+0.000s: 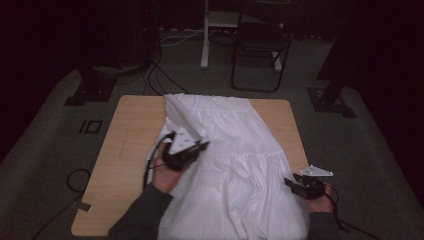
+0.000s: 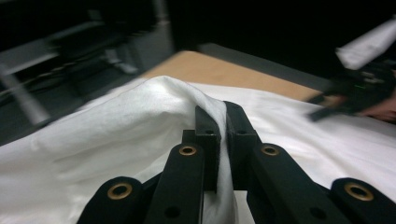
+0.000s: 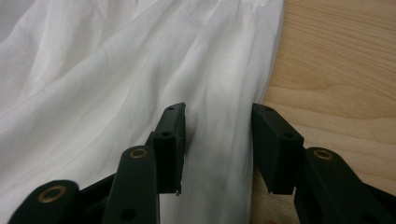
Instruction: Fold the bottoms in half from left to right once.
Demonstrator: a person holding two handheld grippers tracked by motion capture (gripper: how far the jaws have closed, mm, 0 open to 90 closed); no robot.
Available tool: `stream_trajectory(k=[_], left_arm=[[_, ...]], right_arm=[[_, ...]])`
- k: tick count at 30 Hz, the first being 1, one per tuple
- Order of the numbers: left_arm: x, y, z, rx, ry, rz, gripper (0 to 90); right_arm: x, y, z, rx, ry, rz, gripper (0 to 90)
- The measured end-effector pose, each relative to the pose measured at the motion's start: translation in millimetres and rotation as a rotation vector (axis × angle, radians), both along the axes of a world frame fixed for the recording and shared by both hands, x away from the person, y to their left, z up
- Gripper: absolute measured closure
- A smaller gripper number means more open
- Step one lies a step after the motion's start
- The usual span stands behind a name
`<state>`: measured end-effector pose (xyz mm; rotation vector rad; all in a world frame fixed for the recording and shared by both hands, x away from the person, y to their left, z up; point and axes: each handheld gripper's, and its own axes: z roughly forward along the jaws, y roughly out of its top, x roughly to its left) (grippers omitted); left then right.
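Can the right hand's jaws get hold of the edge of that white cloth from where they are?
Probably yes. The right gripper has its jaws standing apart astride the edge of the white cloth, which lies flat on the wooden table. Nothing lies between the jaws and the fabric, so closing should pinch it.

We are wearing dark grey sleeves (image 1: 142,212); seeing matte black two-jaw grippers (image 2: 222,122), brass-ringed rivets (image 2: 187,150), grey triangular plate (image 1: 316,172).

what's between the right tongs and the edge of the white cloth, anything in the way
Nothing visible. The right tongs stand open astride the white cloth's edge on the table, with only fabric between the jaws. The left tongs are shut on another fold.
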<state>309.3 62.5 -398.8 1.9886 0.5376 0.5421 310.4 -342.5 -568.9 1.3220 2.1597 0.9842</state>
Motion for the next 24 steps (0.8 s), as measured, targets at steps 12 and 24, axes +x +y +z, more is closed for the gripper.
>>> stream_trajectory(k=[12, 24], left_arm=[[32.1, -56.0, -81.5, 0.03, 0.276, -0.085, 63.2], [-3.2, 51.4, -56.2, -0.026, 0.169, 0.061, 53.9]], right_arm=[[0.0, 9.2, 8.8, -0.036, -0.003, -0.041, 44.9], [-3.6, 62.4, 58.6, 0.032, -0.095, 0.052, 42.4]])
